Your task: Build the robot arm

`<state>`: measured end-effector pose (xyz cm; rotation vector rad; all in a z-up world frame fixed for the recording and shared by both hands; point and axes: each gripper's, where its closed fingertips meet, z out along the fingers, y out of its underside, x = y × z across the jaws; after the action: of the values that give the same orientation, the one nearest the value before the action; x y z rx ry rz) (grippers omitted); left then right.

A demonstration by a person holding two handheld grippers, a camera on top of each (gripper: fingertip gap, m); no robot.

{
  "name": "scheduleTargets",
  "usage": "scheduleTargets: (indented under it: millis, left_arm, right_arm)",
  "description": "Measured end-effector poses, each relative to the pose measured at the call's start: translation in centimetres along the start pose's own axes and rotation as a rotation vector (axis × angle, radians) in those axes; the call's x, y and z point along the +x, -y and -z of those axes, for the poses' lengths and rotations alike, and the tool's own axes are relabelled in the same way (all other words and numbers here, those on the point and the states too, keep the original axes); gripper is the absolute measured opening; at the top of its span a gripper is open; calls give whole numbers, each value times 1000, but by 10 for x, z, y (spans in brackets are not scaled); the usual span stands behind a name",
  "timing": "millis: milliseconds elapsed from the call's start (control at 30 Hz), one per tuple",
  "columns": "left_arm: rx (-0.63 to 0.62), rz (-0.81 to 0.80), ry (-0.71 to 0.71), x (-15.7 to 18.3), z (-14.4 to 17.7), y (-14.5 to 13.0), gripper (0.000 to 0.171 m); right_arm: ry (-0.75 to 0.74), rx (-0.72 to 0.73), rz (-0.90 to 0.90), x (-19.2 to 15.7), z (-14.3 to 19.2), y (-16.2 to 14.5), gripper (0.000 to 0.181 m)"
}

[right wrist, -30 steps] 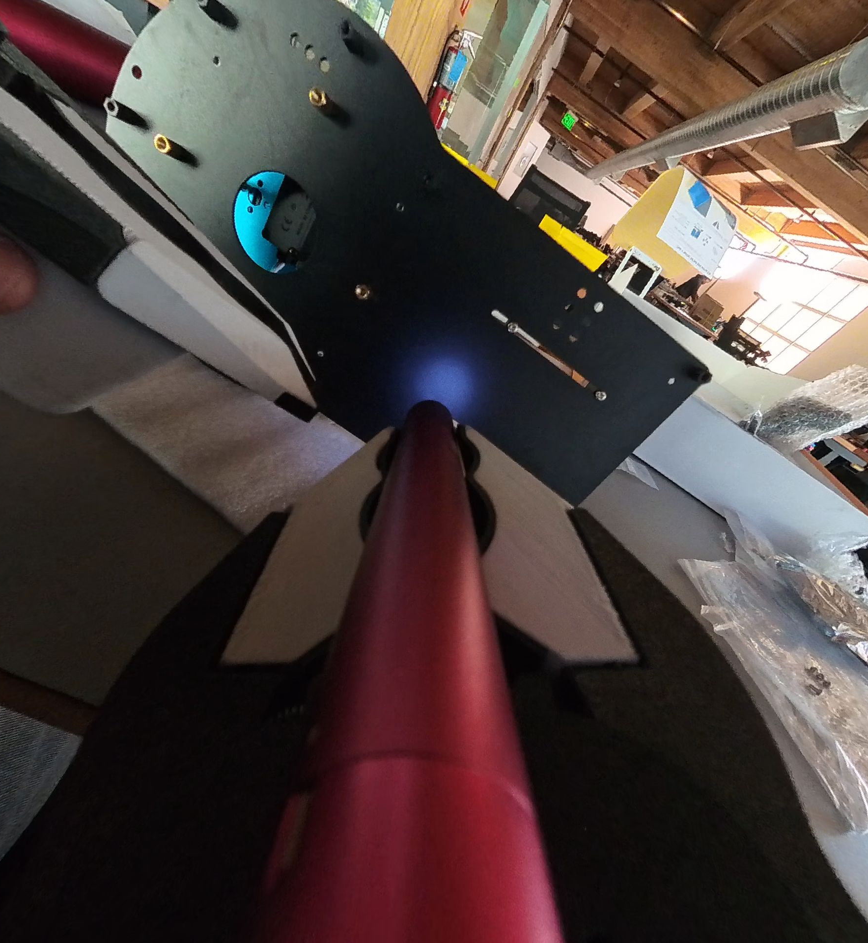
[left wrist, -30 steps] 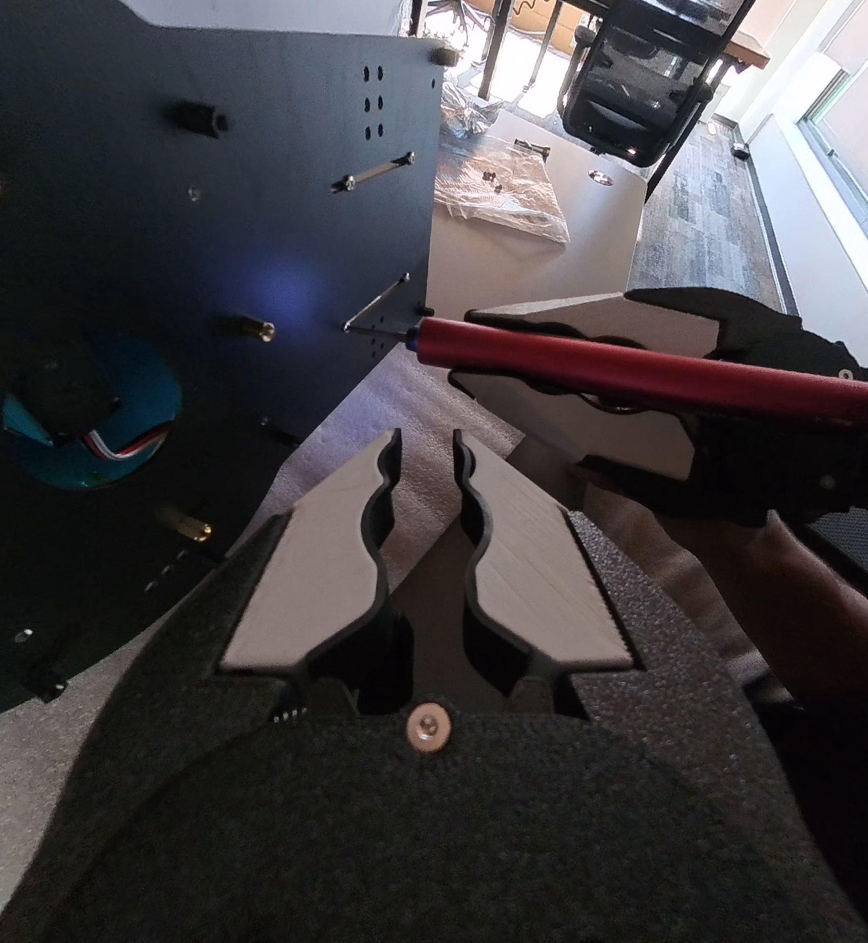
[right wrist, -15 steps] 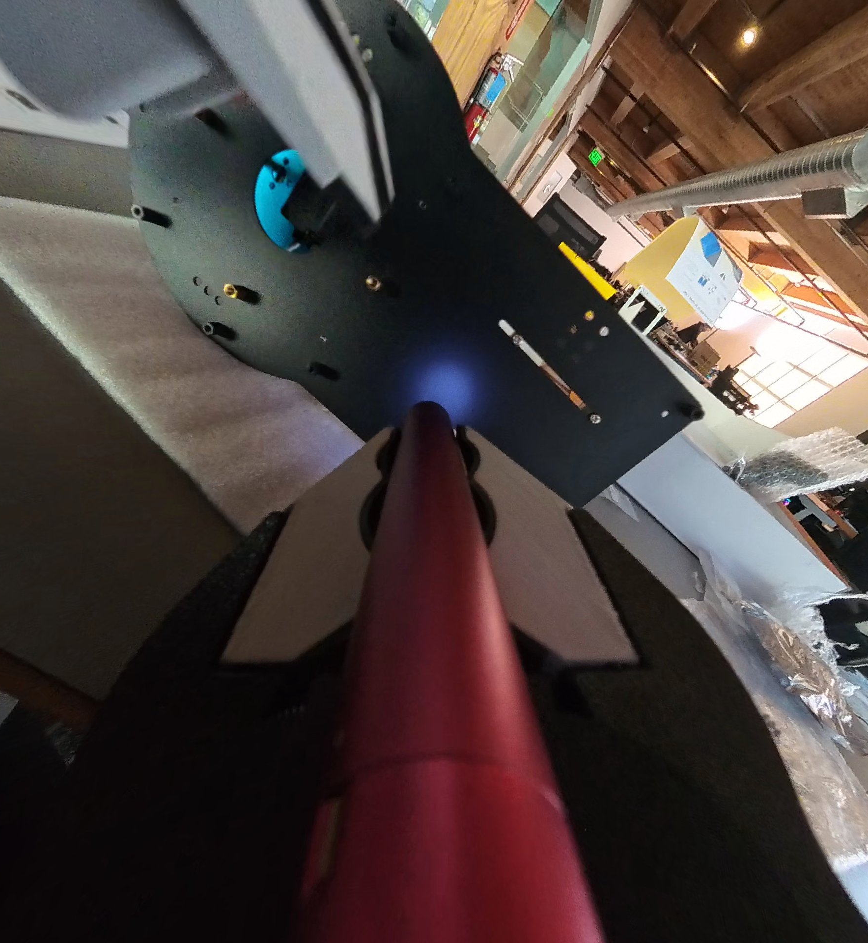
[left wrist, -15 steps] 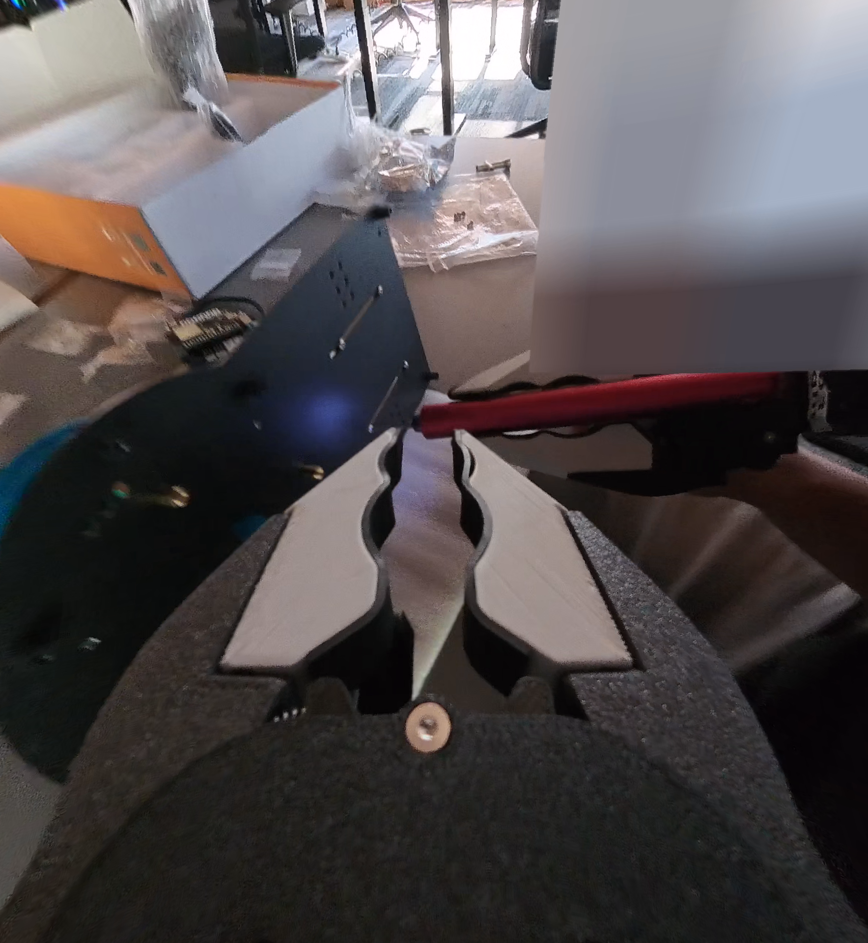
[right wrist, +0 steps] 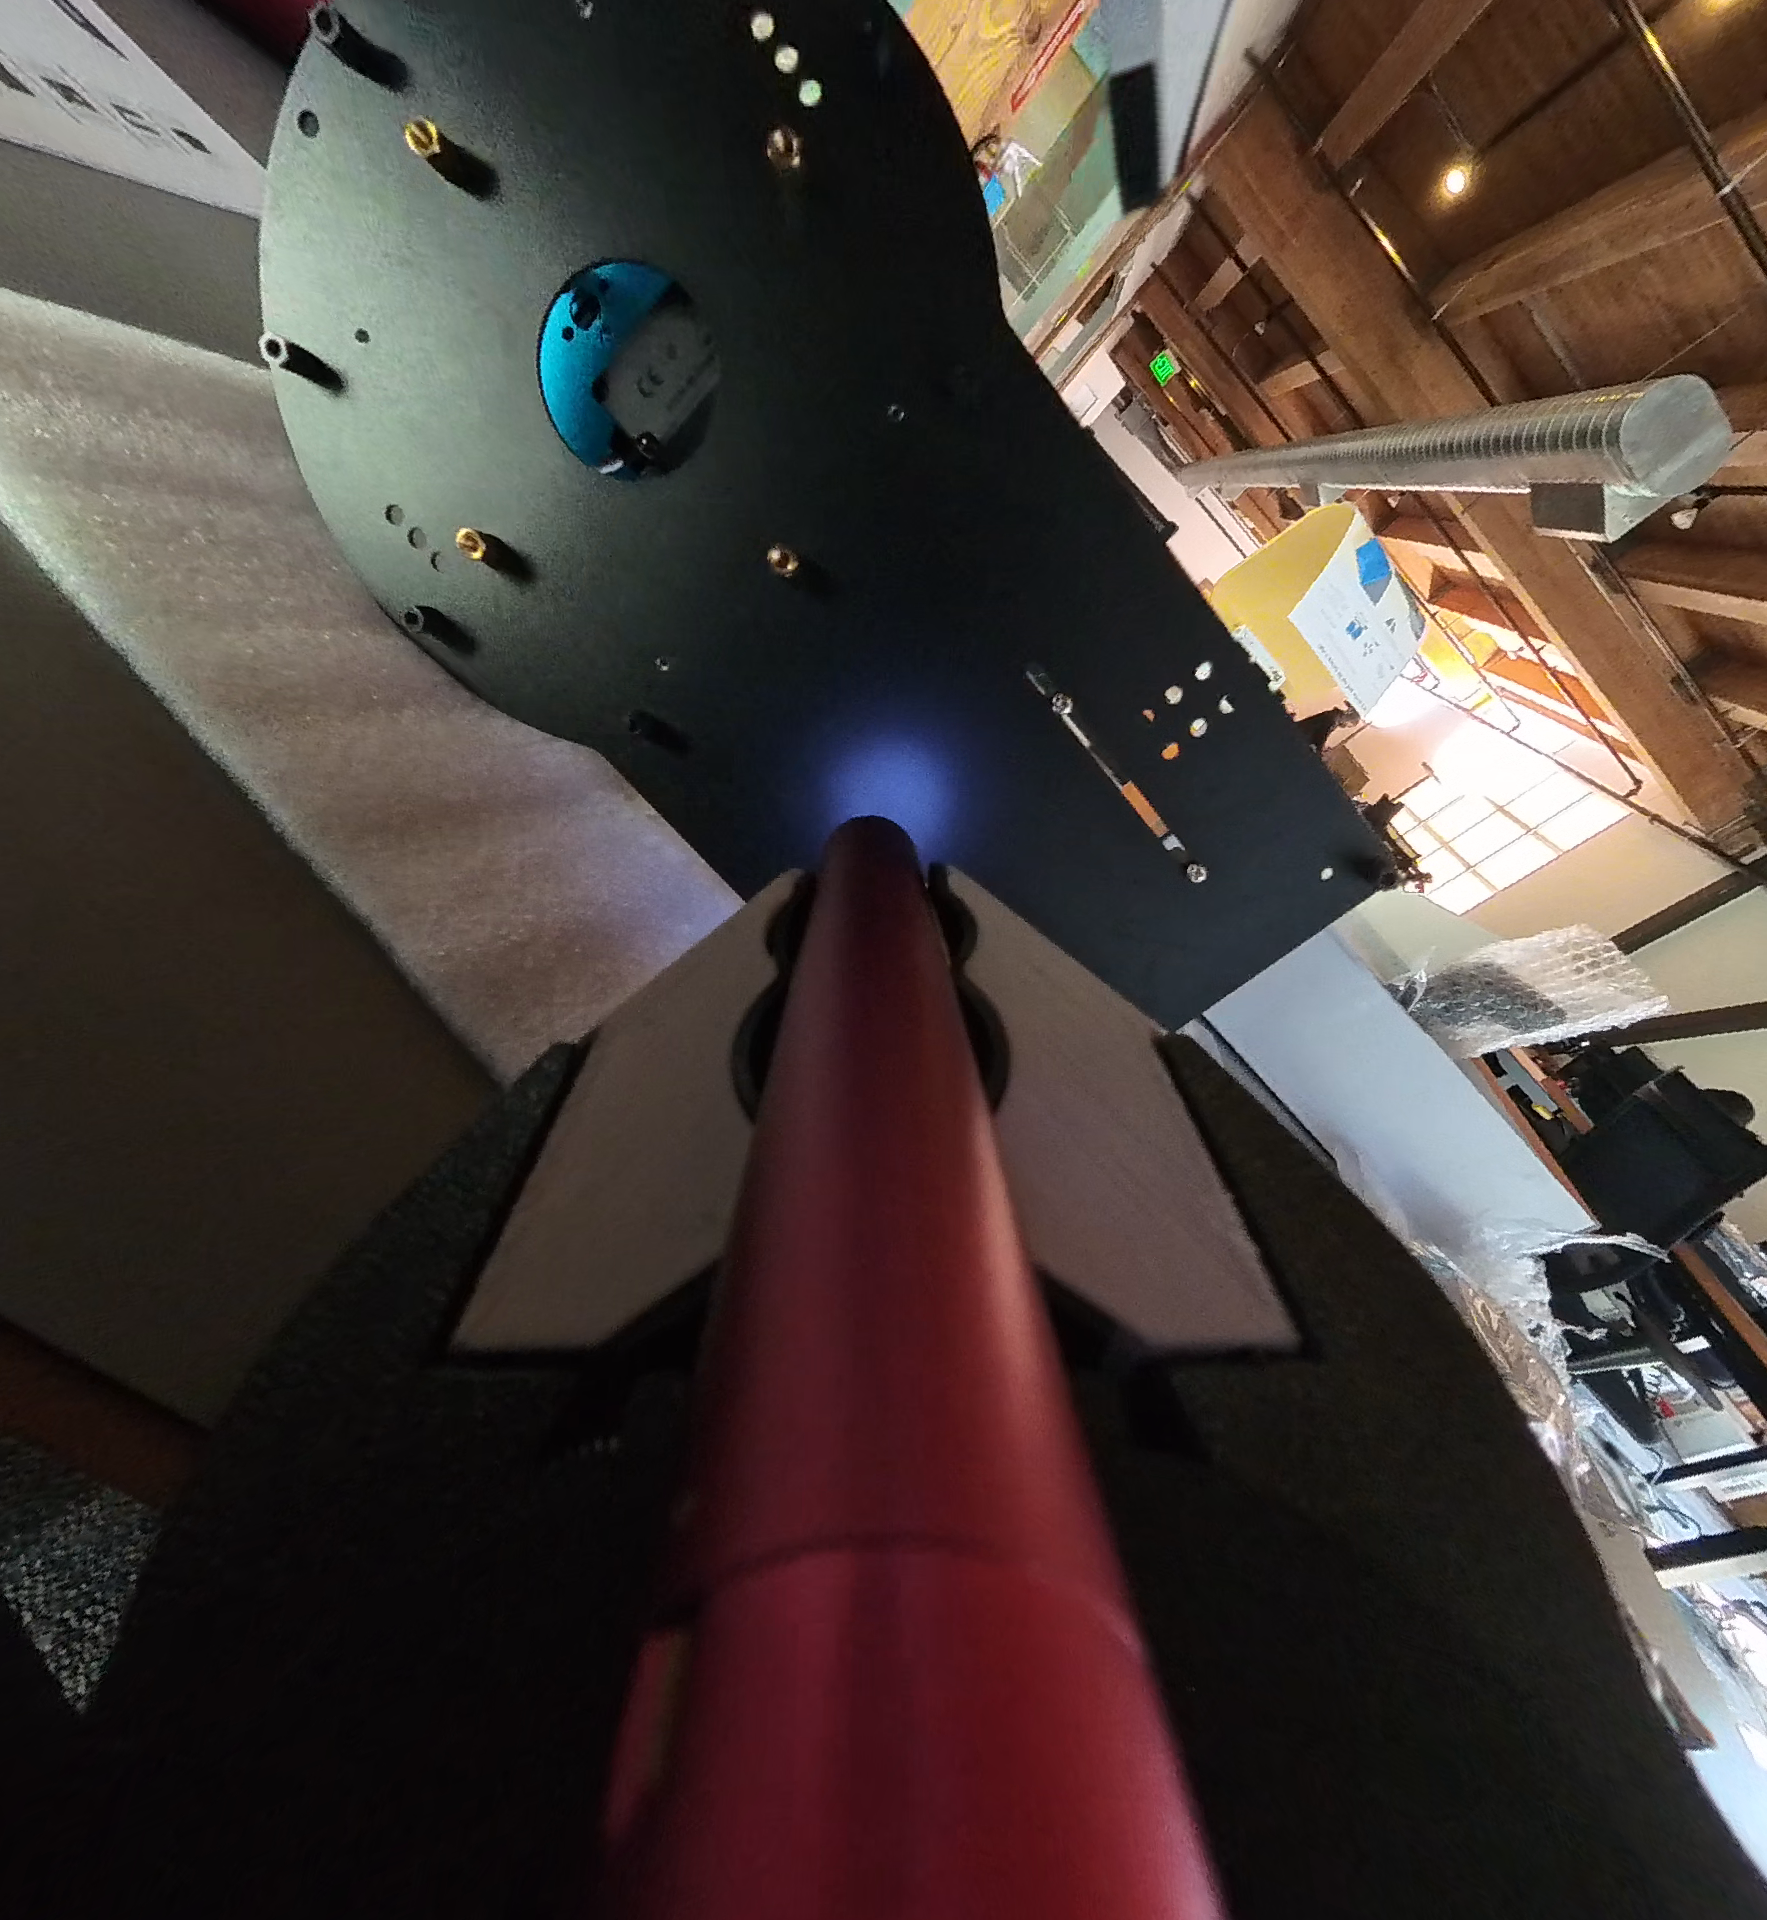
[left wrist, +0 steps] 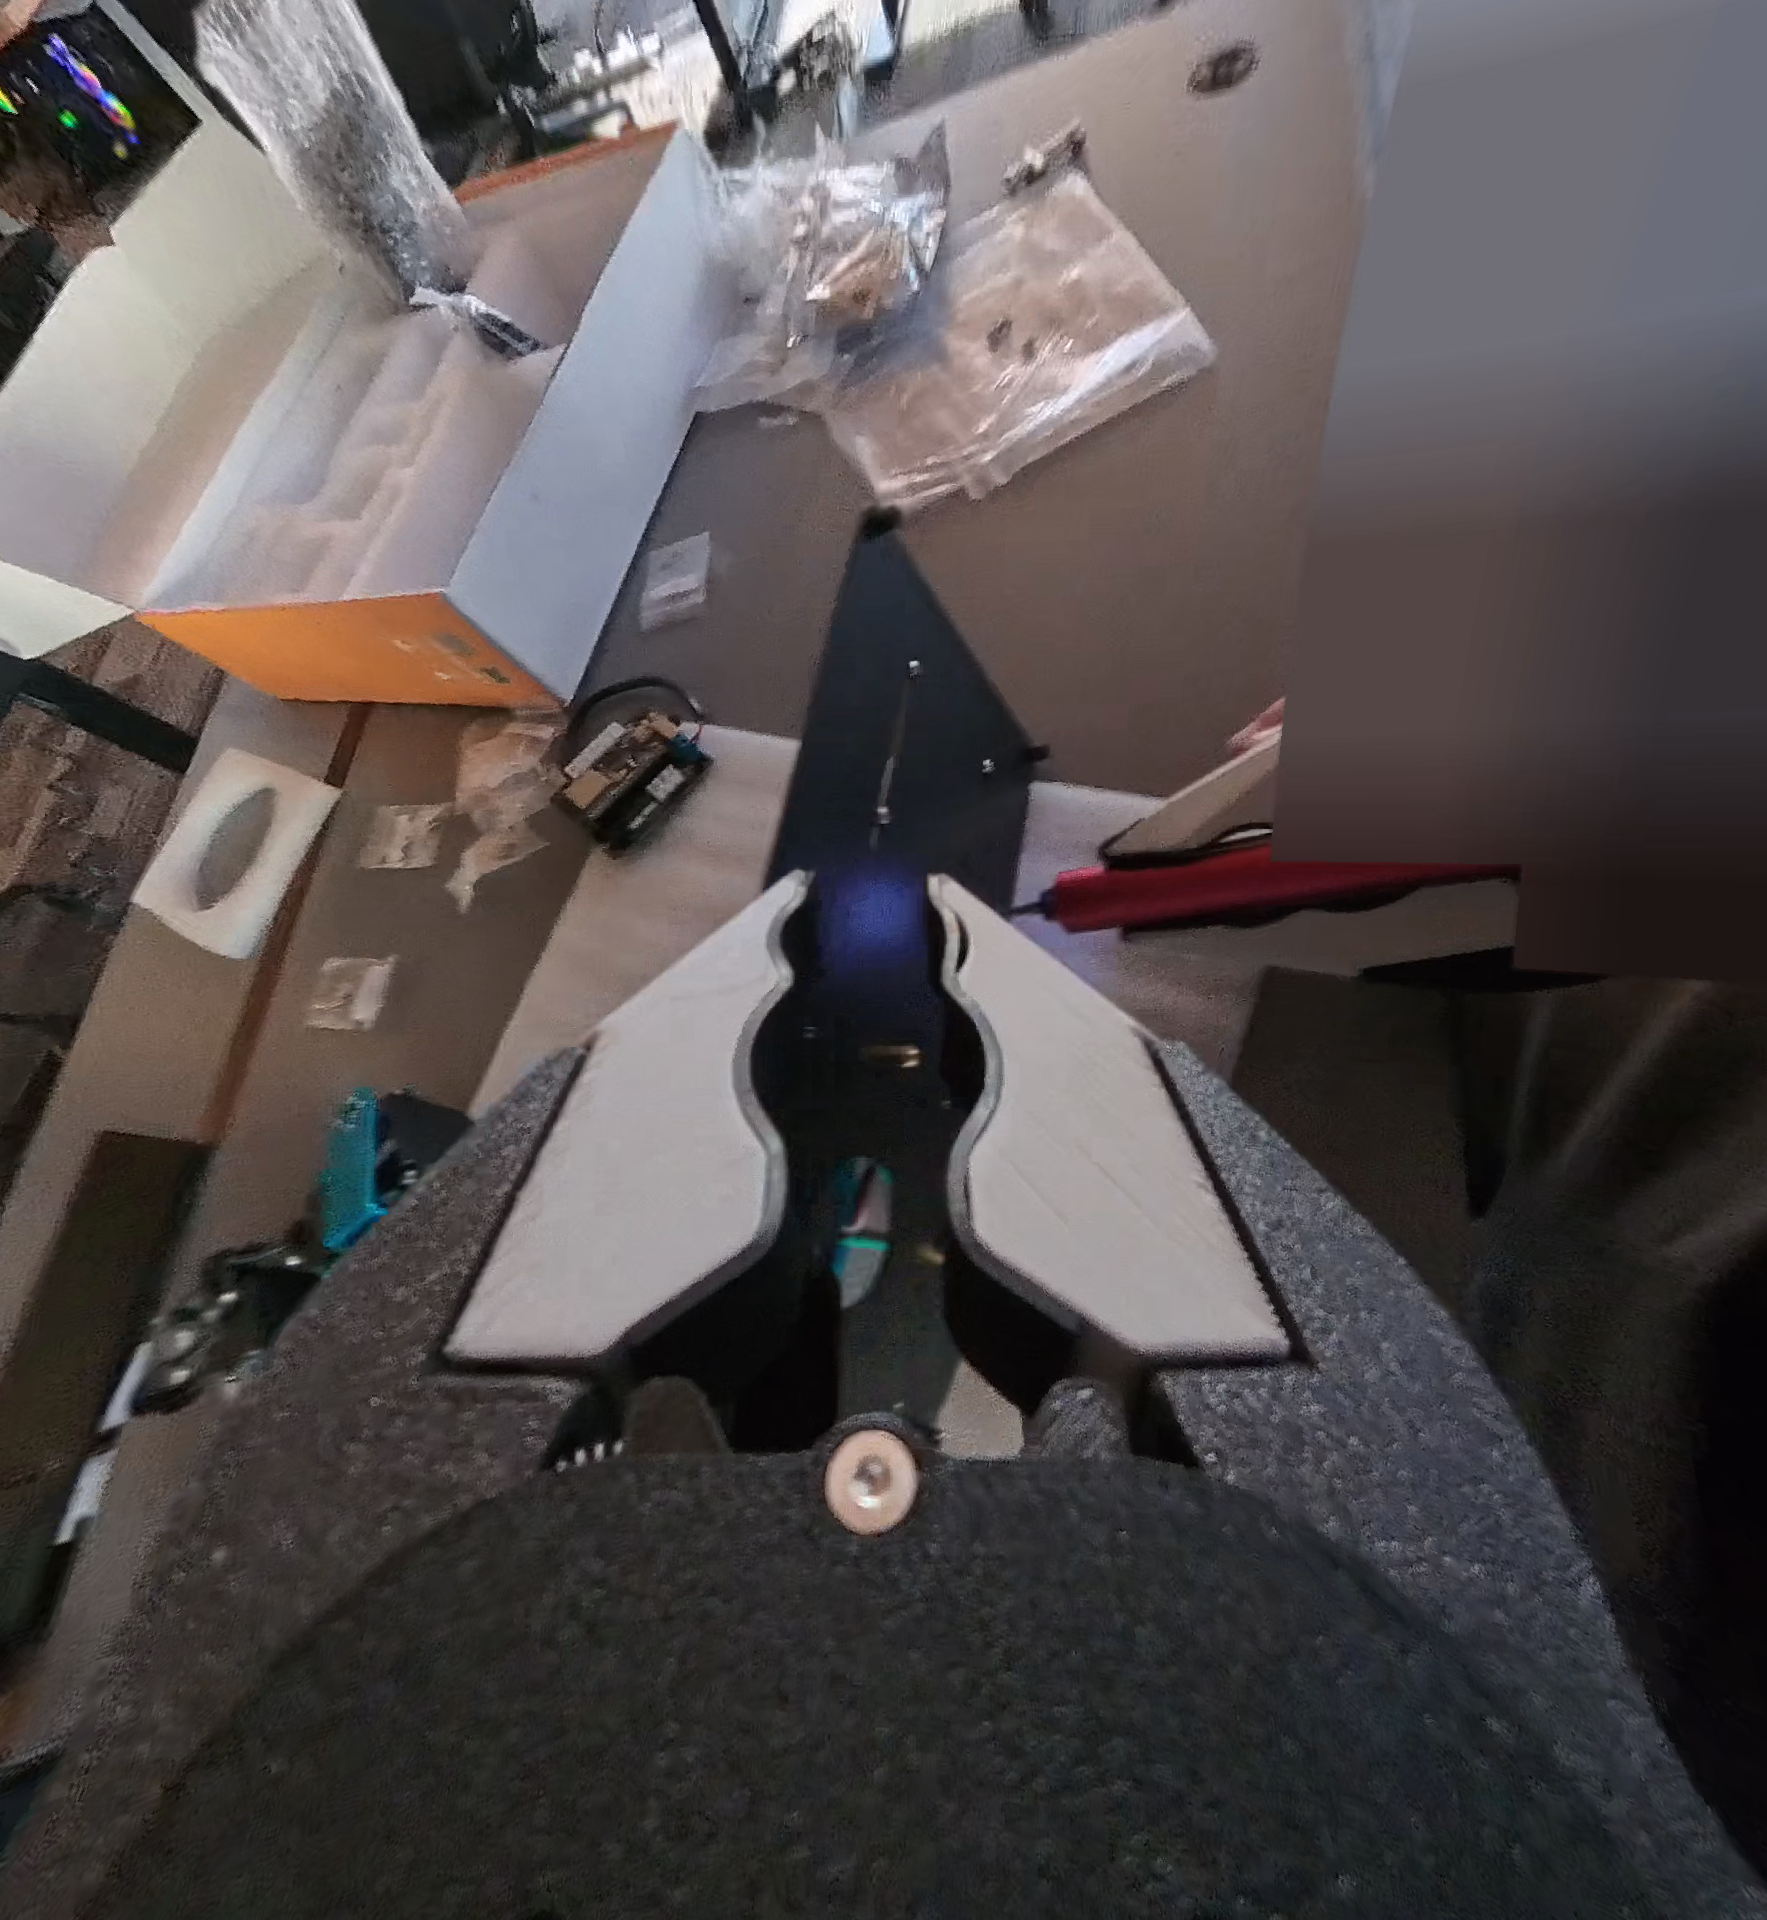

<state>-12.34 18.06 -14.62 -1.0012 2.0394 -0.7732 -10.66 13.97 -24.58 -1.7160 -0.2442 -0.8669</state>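
My right gripper has its fingers clamped on the red screwdriver, long axis running straight fwd along the fingers, tip aimed at the black plate, where a bluish light spot sits right at the tip; whether the tip touches, can't tell. The plate stands on edge on white foam over the table, w/ brass standoffs and a blue motor mount showing. My left gripper has its fingers narrowly parted, the plate's edge seen between them, contact unclear. Far left sits an orange-and-white box; I won't read out its small markings. The left view is blurry, and its right side is masked.
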Motion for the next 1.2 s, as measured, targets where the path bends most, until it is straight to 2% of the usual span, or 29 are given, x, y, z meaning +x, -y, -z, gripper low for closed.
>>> scheduleTargets:
  millis: [100,200,333,433,500,600,667,733,800,833,933,967,1033,1200]
  left_arm:
    - [-135,-35,-67,-15,-9,-4,29]
    - [-257,-17,-177,-26,-22,-9,31]
    - [-315,26,-300,-46,-43,0,28]
    - [-329,84,-471,-37,-52,5,28]
    - [-271,82,-581,-13,-45,17,28]
    - [-201,132,-628,37,-30,23,27]
    - [-162,264,-616,73,-27,19,25]
    - [-121,341,-511,92,-38,0,25]
    - [-74,383,-365,91,-53,-25,25]
    - [-21,466,-333,87,-56,-30,28]
    - [140,865,-425,80,-59,-33,36]
    - [190,945,-463,78,-59,-32,38]
    - [252,1038,-502,76,-64,-36,49]
    - [351,1168,-534,79,-66,-29,62]
  right_arm:
    - [-4,2,5,0,0,0,20]
    - [-9,2,9,0,0,0,20]
    - [-11,3,17,-1,0,0,20]
    - [5,3,-15,0,0,0,20]
    - [24,6,-57,2,0,-1,20]
    - [23,7,-53,2,0,-1,20]
    - [13,7,-34,1,0,-1,21]
    - [10,7,-32,1,-1,-1,21]
    - [16,8,-46,1,-1,-1,21]
    - [20,6,-52,2,-1,-2,22]
    - [21,10,-57,2,-1,-1,21]
    - [20,10,-53,2,-1,-1,21]
    - [18,11,-48,2,-1,-1,21]
    - [27,11,-72,3,-1,-1,20]
